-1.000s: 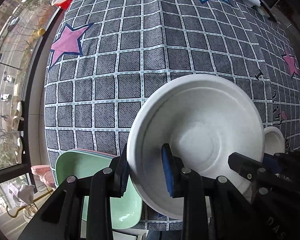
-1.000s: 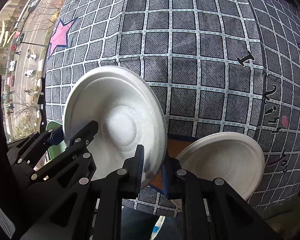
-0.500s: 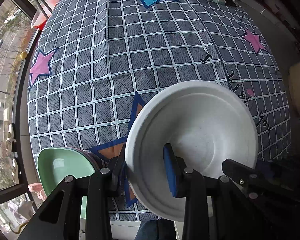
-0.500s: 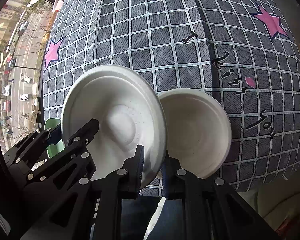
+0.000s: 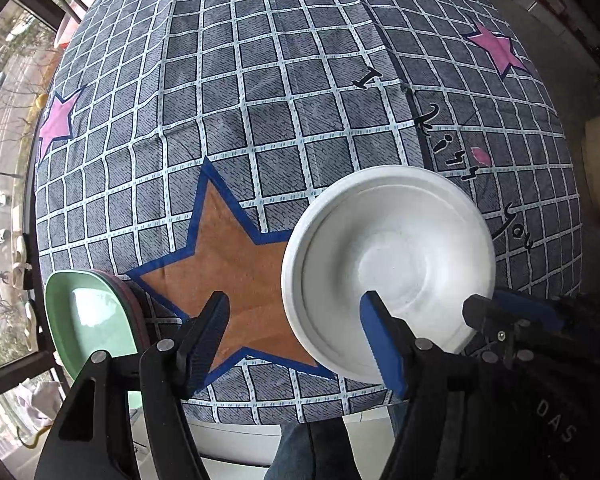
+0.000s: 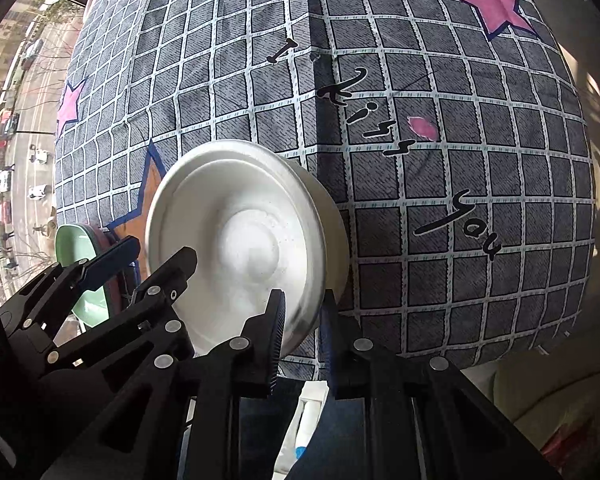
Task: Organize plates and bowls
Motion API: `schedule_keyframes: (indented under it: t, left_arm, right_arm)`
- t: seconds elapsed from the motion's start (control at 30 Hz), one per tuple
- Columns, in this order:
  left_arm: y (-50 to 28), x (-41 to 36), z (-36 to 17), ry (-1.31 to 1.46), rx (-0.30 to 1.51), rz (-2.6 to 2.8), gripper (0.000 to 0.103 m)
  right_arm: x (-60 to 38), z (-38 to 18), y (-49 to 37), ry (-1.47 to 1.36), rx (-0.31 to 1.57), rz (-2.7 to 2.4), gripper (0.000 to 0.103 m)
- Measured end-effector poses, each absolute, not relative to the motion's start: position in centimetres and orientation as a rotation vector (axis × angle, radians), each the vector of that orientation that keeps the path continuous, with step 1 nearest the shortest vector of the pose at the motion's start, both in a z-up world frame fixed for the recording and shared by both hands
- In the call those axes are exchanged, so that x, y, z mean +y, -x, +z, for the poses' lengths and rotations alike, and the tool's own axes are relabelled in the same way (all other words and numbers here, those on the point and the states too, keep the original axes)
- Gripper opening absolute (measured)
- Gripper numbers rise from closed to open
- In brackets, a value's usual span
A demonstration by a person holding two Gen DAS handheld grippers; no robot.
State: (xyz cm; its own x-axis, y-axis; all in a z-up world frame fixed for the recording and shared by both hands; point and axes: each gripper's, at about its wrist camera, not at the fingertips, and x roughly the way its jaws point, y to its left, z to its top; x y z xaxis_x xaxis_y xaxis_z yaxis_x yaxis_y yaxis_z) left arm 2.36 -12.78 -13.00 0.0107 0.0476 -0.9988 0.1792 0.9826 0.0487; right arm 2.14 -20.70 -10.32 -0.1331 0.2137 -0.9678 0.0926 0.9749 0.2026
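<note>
— White bowl [image 5: 392,264] nested on a second white bowl [image 6: 332,220], resting on checked tabletop cloth [image 5: 260,100] beside orange star [image 5: 236,276].
— Left claw [image 5: 296,328]?
— Opening, rim between but untouched. Right claw [image 6: 302,320] clamped on rim. Green plate [image 5: 88,316] stacked at left edge.

Left claw [image 5: 296,336] opening, pointing down; right claw [image 6: 302,320] clamped shut.
</note>
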Motion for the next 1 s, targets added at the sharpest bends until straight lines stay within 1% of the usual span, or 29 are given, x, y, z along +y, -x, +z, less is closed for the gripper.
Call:
schedule_keyframes:
  t: [0.03,0.07,0.1,0.13,0.17,0.2,0.3,0.37,0.47,0.57,0.8,1.0]
  left_arm:
    - [-2.1,-12.5,-12.8,-0.178,1.555,-0.09,0.078]
    - [-1.8,-12.0,-12.6,-0.177,1.555,-0.075,0.078]
    - [-1.6,-11.5,-12.4,-0.169,1.56,-0.066,0.079]
    - [-1.4,-11.0,-12.3,-0.155,1.568,-0.065,0.081]
    - [-1.2,-10.4,-12.2,-0.141,1.573,-0.064,0.081]
    - [-0.9,-10.0,-12.0,-0.135,1.572,-0.057,0.082]
    - [0.0,-9.2,-11.4,-0.13,1.568,-0.035,0.082]
    - [0.6,-8.9,-11.1,-0.126,1.575,-0.04,0.082]
    - [1.2,-9.5,-11.0,-0.183,1.581,-0.066,0.082]
    - [0.9,-9.4,-10.2,-0.223,1.544,-0.051,0.082]
    - [0.1,-7.8,-9.6,-0.227,1.543,-0.008,0.082]
    - [-0.3,-7.2,-9.1,-0.244,1.528,0.013,0.083]
  right_arm:
    - [-21.1,-10.2,-2.1,-0.236,1.712,0.108,0.02]
    - [-21.6,-10.0,-2.1,-0.238,1.714,0.11,0.031]
    - [-22.1,-9.9,-2.1,-0.229,1.711,0.105,0.052]
    - [-22.8,-9.5,-2.0,-0.215,1.698,0.098,0.064]
    - [-23.5,-9.1,-1.9,-0.214,1.679,0.105,0.086]
    - [-23.8,-8.9,-1.9,-0.225,1.669,0.115,0.097]
    - [-24.7,-9.1,-2.0,-0.27,1.693,0.123,0.098]
    - [-25.3,-9.3,-1.8,-0.295,1.709,0.115,0.102]
    - [-25.6,-9.4,-1.6,-0.318,1.72,0.12,0.102]
    - [-25.7,-9.2,-1.5,-0.285,1.719,0.104,0.102]
    - [-24.4,-10.4,-2.6,-0.305,1.732,0.07,0.102]
    - [-25.0,-10.1,-2.6,-0.306,1.745,0.07,0.102]
